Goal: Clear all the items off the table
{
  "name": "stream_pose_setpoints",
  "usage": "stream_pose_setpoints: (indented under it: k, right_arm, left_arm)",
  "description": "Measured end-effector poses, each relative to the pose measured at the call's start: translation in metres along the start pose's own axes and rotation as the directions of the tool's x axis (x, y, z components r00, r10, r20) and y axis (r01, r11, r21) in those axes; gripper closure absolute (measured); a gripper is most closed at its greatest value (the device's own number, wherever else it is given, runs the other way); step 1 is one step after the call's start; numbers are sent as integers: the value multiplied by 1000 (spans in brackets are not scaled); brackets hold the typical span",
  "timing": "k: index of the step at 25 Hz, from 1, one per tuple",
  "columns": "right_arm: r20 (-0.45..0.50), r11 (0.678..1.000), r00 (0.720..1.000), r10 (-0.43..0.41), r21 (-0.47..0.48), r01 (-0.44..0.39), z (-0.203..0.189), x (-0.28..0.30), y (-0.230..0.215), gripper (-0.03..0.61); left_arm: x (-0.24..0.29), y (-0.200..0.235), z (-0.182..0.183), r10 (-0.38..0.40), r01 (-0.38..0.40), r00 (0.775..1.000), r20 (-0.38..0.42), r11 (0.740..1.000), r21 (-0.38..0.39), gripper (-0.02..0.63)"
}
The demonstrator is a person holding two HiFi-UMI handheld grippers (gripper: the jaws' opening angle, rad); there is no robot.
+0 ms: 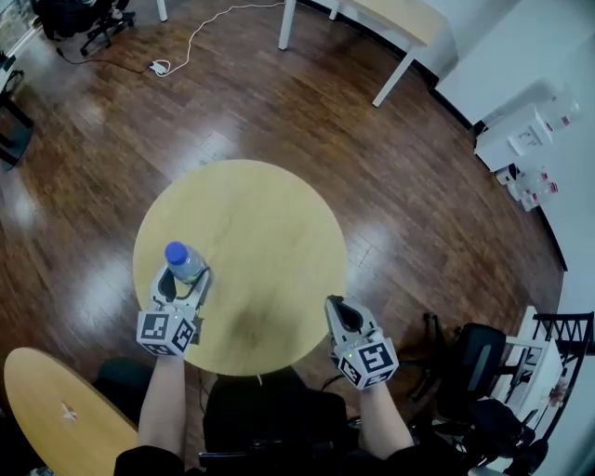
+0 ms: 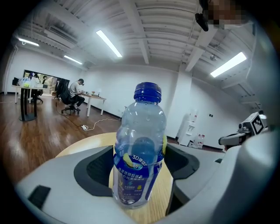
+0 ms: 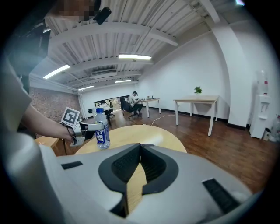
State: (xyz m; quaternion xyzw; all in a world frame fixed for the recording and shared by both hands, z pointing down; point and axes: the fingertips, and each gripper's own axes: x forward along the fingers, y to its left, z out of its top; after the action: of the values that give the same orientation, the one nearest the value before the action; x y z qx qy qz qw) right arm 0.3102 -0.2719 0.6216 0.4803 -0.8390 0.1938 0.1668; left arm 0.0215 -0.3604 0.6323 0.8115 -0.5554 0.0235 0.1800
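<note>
A clear plastic bottle (image 1: 184, 262) with a blue cap and blue label stands upright near the left edge of the round wooden table (image 1: 270, 232). My left gripper (image 1: 184, 276) is open, one jaw on each side of the bottle (image 2: 140, 153), with small gaps showing beside it. My right gripper (image 1: 337, 307) is shut and empty over the table's near right edge. In the right gripper view the shut jaws (image 3: 140, 146) point across the tabletop, and the bottle (image 3: 102, 131) and left gripper (image 3: 87, 127) show at the left.
A second round wooden table (image 1: 56, 409) sits at the lower left. A black chair (image 1: 479, 363) stands at the lower right. White tables (image 1: 390, 19) stand at the back, a power strip with cable (image 1: 160, 67) lies on the floor, and white boxes (image 1: 516, 139) line the right wall.
</note>
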Motion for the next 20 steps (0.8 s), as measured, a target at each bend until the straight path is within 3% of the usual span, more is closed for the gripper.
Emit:
stream_pose_setpoints:
  k: [11,20]
  right_arm:
    - [-32,998,998,-49,-37,48,4,12,-10,572]
    - [-20,999,1000,-7,-52,6,9,19,7,574]
  left_arm:
    - [3,-2,-10,-2,1,1000,26,998,56,256]
    - [-4,-14,-12,-20,19,1000,3,992,126,233]
